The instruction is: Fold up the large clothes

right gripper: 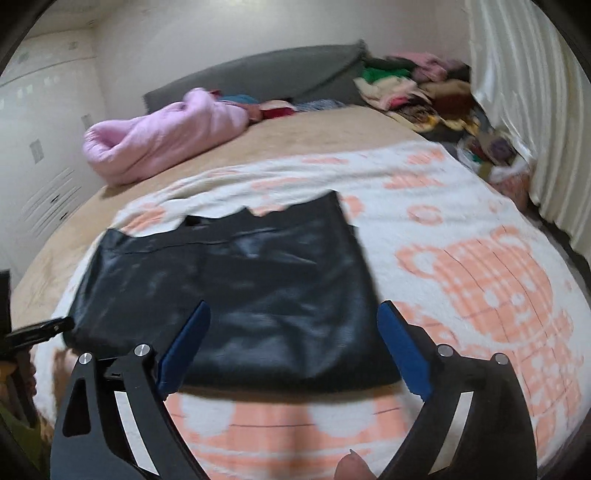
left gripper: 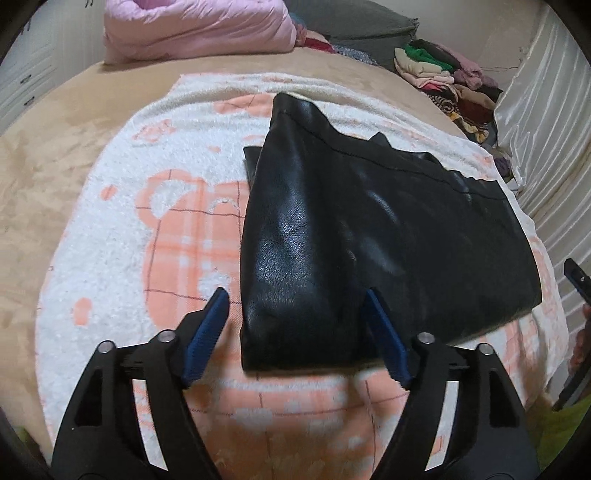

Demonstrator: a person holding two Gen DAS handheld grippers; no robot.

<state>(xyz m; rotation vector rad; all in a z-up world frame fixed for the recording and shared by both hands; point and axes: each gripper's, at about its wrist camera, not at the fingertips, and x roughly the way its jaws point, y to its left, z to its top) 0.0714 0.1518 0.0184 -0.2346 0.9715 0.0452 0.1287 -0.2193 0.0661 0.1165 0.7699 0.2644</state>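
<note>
A black leather-look garment [left gripper: 369,236] lies folded on a white and orange blanket [left gripper: 122,240] on the bed. My left gripper [left gripper: 297,299] is open just above the garment's near left end, its blue fingers on either side of it, holding nothing. In the right wrist view the same garment [right gripper: 236,295] lies flat. My right gripper [right gripper: 293,314] is open above its near right edge and holds nothing. The left gripper's tip [right gripper: 40,328] shows at the left edge there, and the right gripper's tip [left gripper: 578,280] shows at the right edge of the left wrist view.
A pink quilt [left gripper: 195,29] lies at the far left of the tan bed [left gripper: 51,147]. A grey headboard cushion [right gripper: 258,77] and a pile of mixed clothes [left gripper: 447,81] sit at the far right. A white curtain [right gripper: 524,110] hangs along the right side.
</note>
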